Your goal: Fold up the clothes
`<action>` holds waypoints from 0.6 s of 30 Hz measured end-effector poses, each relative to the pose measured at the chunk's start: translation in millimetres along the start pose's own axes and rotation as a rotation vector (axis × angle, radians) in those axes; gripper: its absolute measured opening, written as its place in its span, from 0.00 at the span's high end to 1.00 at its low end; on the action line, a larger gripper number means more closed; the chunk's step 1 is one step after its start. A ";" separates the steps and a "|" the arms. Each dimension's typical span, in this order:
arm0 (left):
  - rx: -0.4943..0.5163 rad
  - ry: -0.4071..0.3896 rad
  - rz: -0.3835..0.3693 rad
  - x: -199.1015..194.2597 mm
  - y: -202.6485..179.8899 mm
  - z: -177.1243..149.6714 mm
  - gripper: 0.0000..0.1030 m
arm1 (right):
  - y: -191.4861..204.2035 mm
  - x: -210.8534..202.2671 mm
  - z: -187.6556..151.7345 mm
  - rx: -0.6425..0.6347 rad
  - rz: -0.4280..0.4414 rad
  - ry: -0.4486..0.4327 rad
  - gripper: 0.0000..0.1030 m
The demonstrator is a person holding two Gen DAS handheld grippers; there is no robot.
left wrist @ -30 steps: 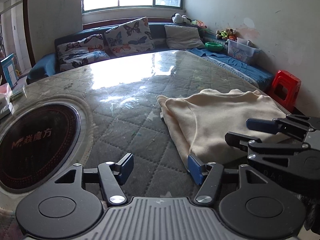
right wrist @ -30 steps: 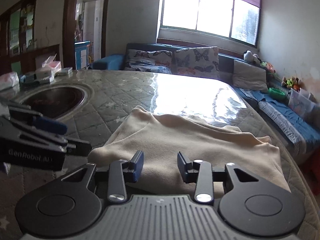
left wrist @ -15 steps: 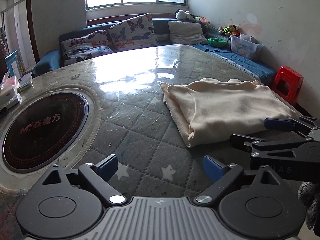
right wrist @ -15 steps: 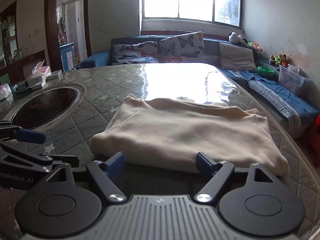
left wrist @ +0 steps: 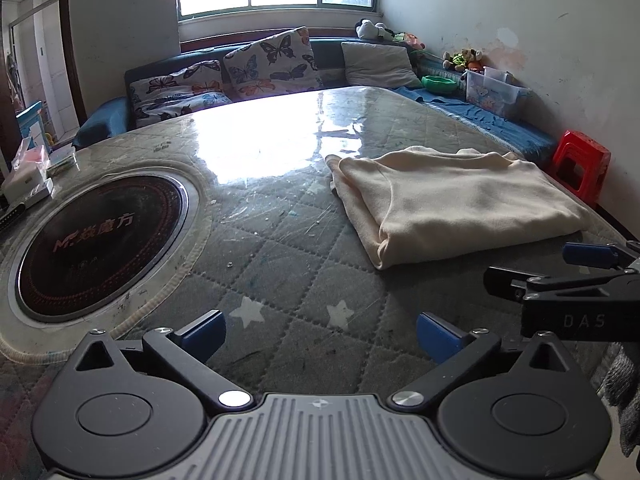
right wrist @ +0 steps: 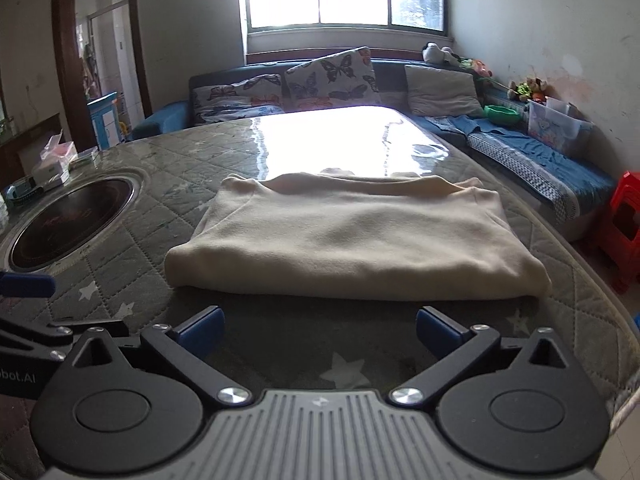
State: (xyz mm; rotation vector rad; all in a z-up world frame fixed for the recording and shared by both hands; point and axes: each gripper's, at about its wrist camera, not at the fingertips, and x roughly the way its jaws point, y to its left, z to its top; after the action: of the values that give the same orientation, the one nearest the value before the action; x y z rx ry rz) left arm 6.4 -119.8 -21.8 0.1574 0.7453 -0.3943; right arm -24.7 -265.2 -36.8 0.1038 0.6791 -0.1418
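Cream garment [right wrist: 352, 240] lies folded on the quilted table [right wrist: 280, 152], just beyond our left gripper [left wrist: 320, 332] and right gripper [right wrist: 320, 326], both spread wide and empty, so we judge that any further fold needs level, matched pinches at its near corners.

— What's on the table [right wrist: 280, 336] from where I sit?

— The folded garment [right wrist: 352, 240] lies near the right edge, its fold toward my near edge. My right gripper [right wrist: 318, 330] hangs just before it, apart from it; my left gripper [left wrist: 320, 330] is to its left.

— And further left?

— A round hob [left wrist: 100, 240] set into the table, with boxes [left wrist: 26, 180] behind it at the left edge. A sofa [right wrist: 320, 84] runs behind the far edge; a stool [right wrist: 624, 228] stands right of the table.
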 end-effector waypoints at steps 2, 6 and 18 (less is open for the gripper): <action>-0.004 0.002 -0.002 -1.2 0.2 -2.1 0.00 | 0.1 -0.7 -2.2 0.001 -0.011 0.007 0.00; -0.004 -0.002 0.006 -4.3 -1.4 -6.3 0.00 | 2.2 -2.4 -6.5 -0.007 -0.033 0.011 0.00; -0.017 -0.003 0.005 -11.7 -5.2 -14.5 0.00 | 6.8 -8.8 -13.4 0.001 -0.055 0.014 0.00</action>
State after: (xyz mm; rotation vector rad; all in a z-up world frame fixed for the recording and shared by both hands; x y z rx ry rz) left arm -12.7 -117.1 -24.3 0.1423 0.7454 -0.3833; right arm -38.6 -255.8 -41.2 0.0876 0.6957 -0.1942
